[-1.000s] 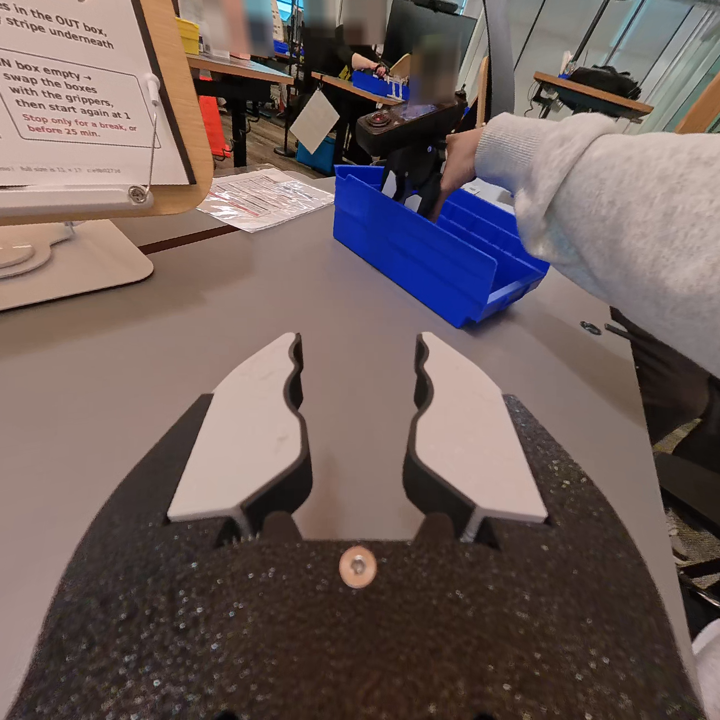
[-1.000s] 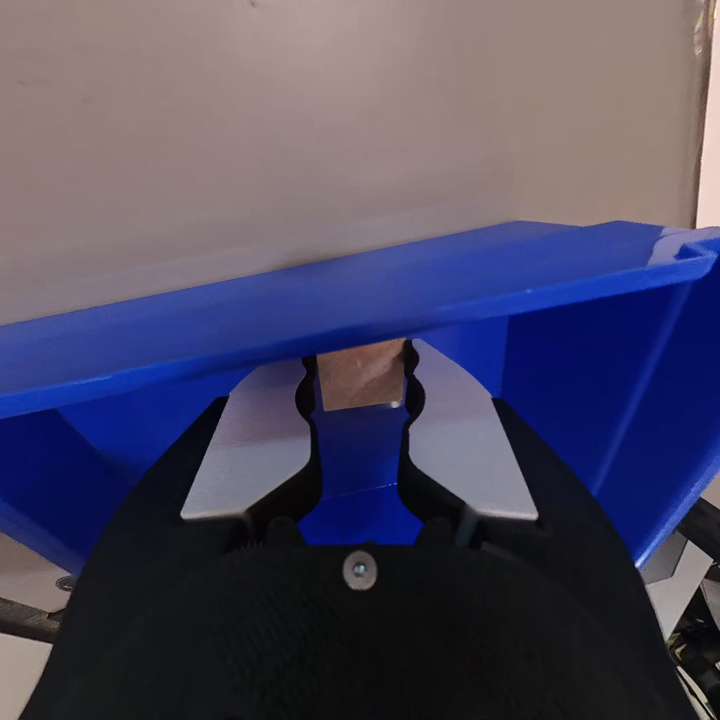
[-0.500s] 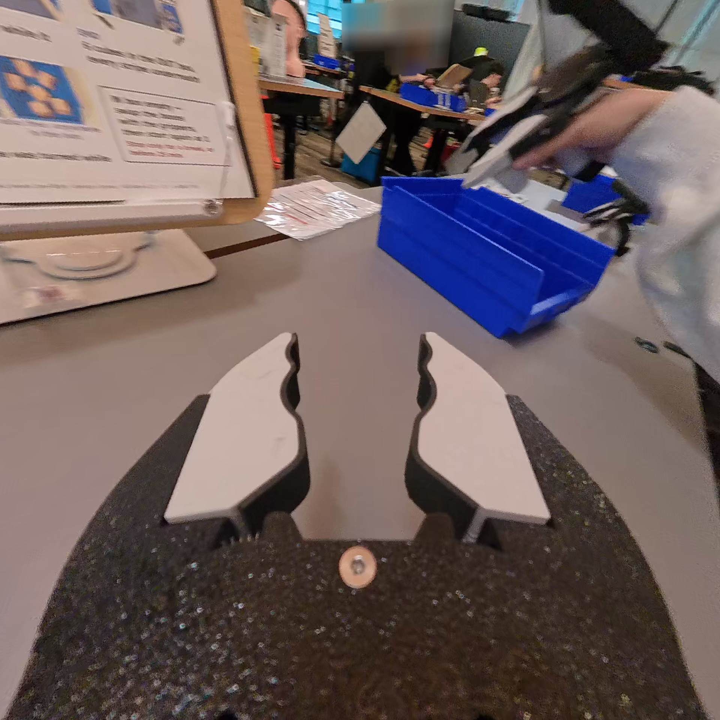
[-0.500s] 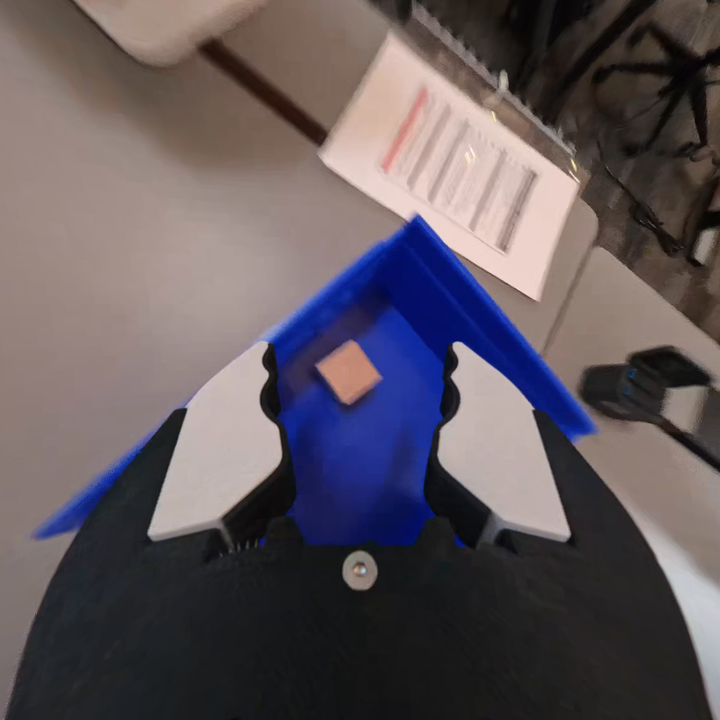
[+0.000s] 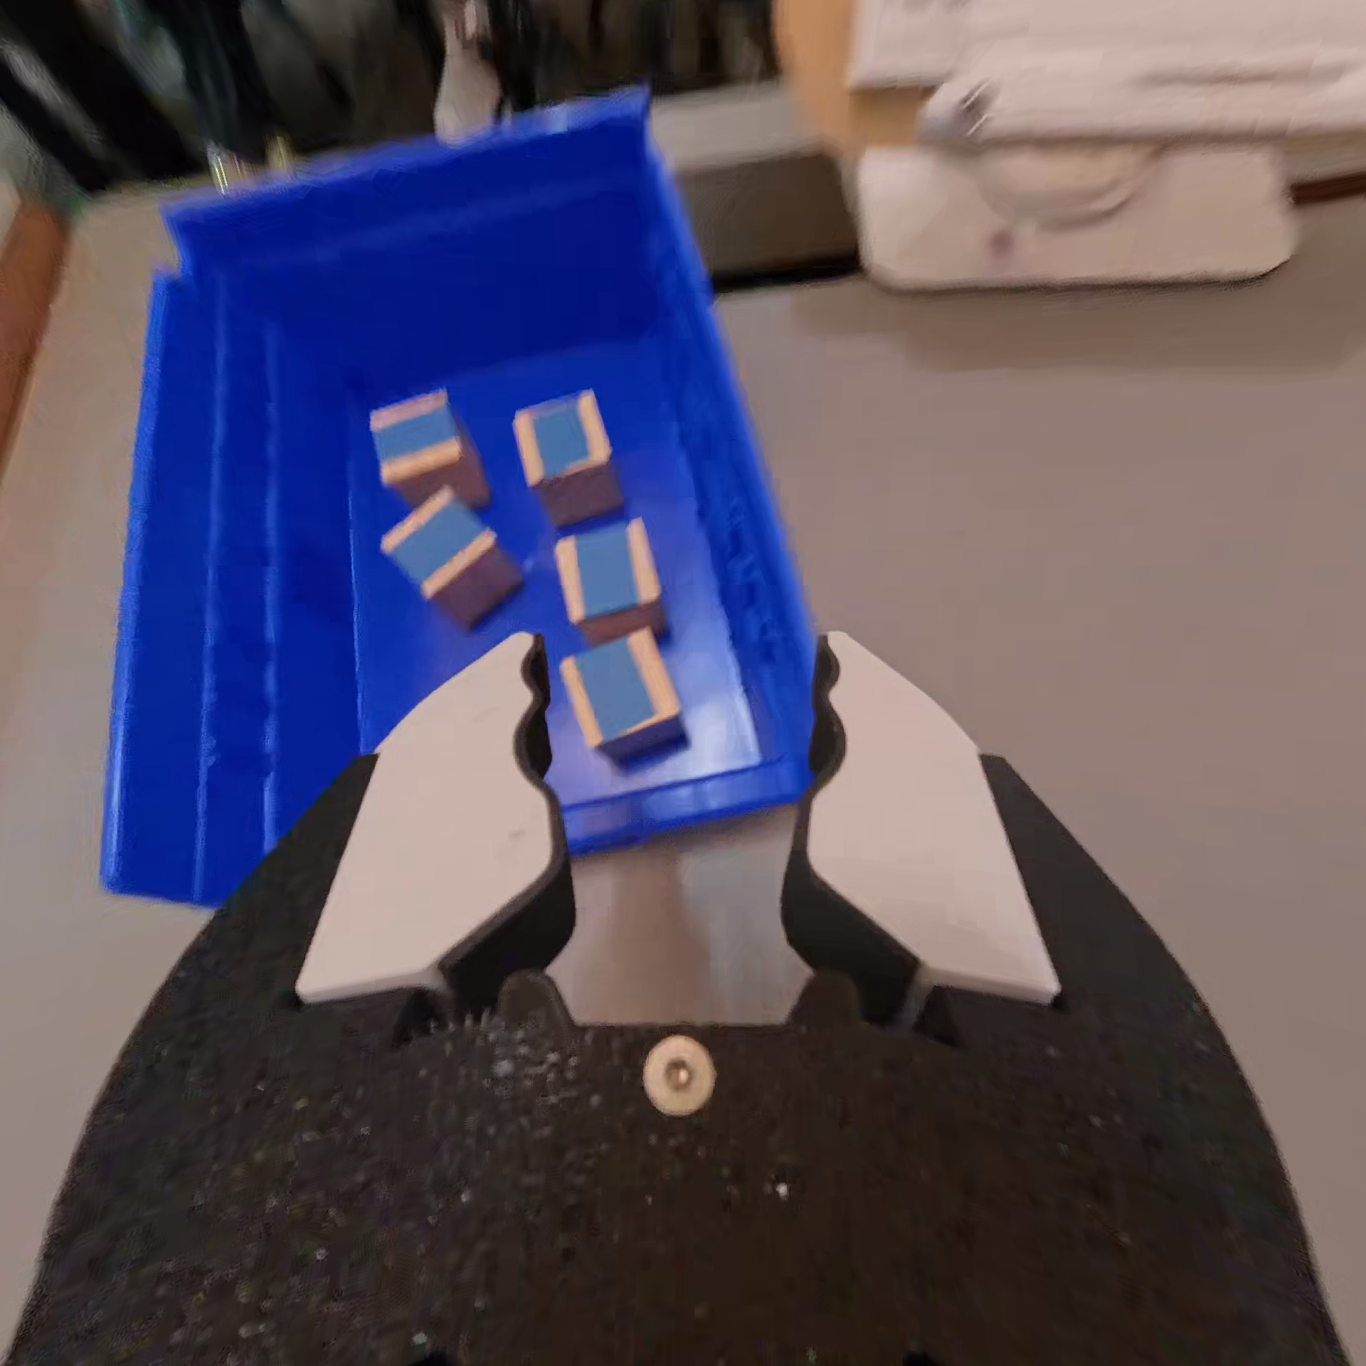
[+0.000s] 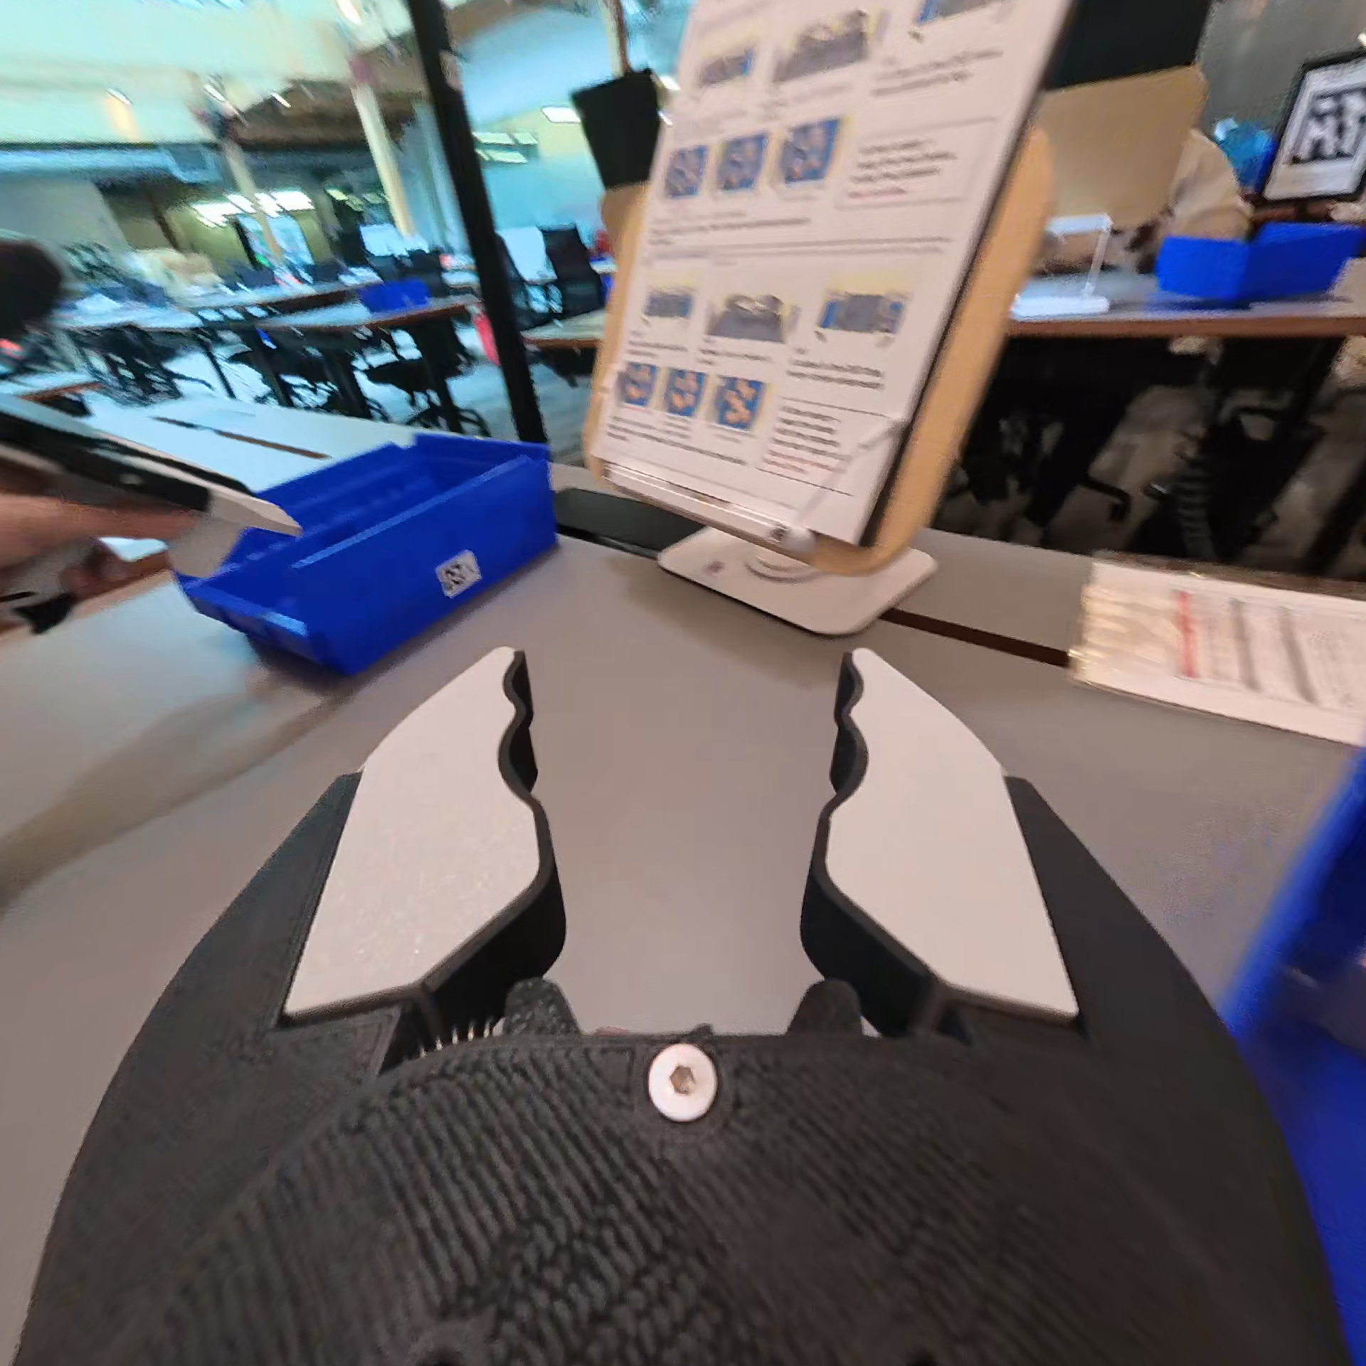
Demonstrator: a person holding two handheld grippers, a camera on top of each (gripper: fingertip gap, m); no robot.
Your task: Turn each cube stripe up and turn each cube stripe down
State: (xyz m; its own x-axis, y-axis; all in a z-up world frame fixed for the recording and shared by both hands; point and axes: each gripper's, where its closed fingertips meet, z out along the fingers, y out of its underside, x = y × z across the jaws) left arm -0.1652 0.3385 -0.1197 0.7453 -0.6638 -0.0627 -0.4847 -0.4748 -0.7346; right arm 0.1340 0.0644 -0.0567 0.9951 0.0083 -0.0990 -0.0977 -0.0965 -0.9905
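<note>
In the left wrist view a blue bin (image 5: 244, 562) holds several wooden cubes, each with a blue stripe facing up. The nearest cube (image 5: 622, 702) lies just beyond my left gripper (image 5: 676, 650), which is open, empty and hovers above the bin's near end. In the right wrist view my right gripper (image 6: 684, 661) is open and empty above the grey table (image 6: 665, 702). The same bin (image 6: 384, 547) shows at the left there, with the left gripper's fingers (image 6: 244, 510) over it. No cube shows in the right wrist view.
A white stand with an instruction board (image 6: 798, 296) stands behind the bin; its base also shows in the left wrist view (image 5: 1072, 214). A laminated sheet (image 6: 1227, 665) lies at the right. The edge of a second blue bin (image 6: 1316, 924) is at the far right.
My right gripper let go of a plain-topped cube in its bin, opened and swung away toward the table's middle. My left gripper swung over to the bin of stripe-up cubes.
</note>
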